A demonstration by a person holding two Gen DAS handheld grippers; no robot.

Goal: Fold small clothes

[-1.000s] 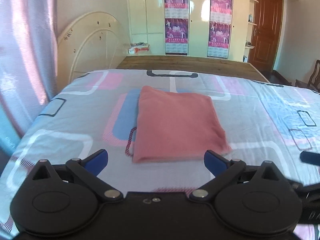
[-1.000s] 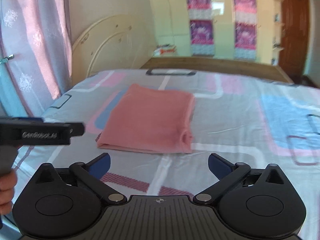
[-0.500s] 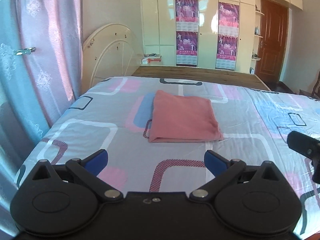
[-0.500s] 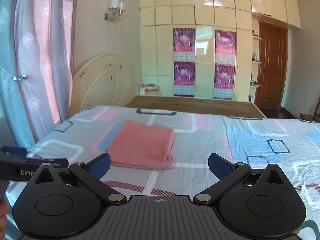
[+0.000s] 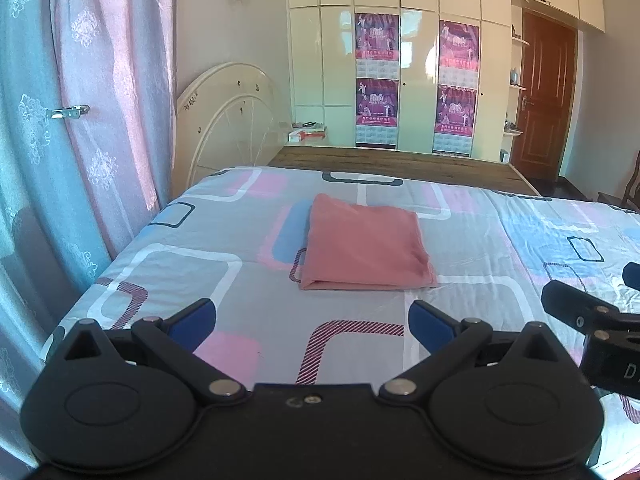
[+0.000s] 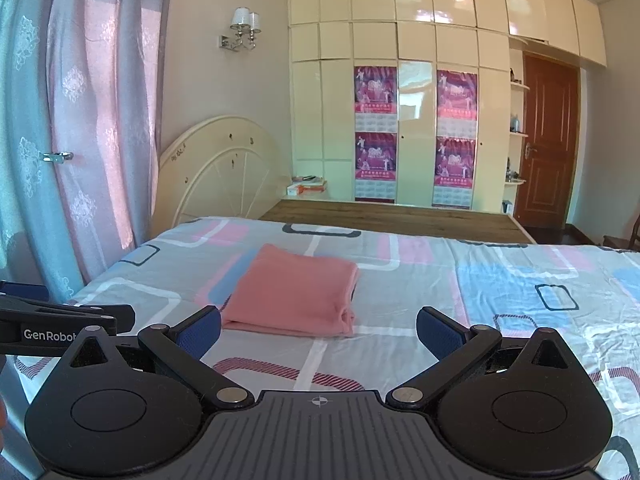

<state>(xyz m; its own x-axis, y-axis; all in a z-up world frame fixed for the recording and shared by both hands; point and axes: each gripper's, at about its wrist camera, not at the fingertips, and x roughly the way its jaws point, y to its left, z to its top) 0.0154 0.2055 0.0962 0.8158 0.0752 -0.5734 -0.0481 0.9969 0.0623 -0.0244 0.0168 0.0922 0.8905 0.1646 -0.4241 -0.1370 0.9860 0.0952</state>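
One pink garment (image 5: 364, 246), folded into flat rectangle, lies on patterned bedsheet (image 5: 168, 272), left of bed centre, well ahead of both tools; two grippers, both empty; left gripper (image 5: 312, 322) fingers spread wide; right gripper (image 6: 319, 330) fingers spread wide too; four purple posters (image 6: 375, 90) on cream wardrobe (image 6: 320, 116); one wall lamp (image 6: 244, 28). Versus a second ago: both grippers pulled back and lifted, garment now smaller and farther in both views, unmoved on sheet
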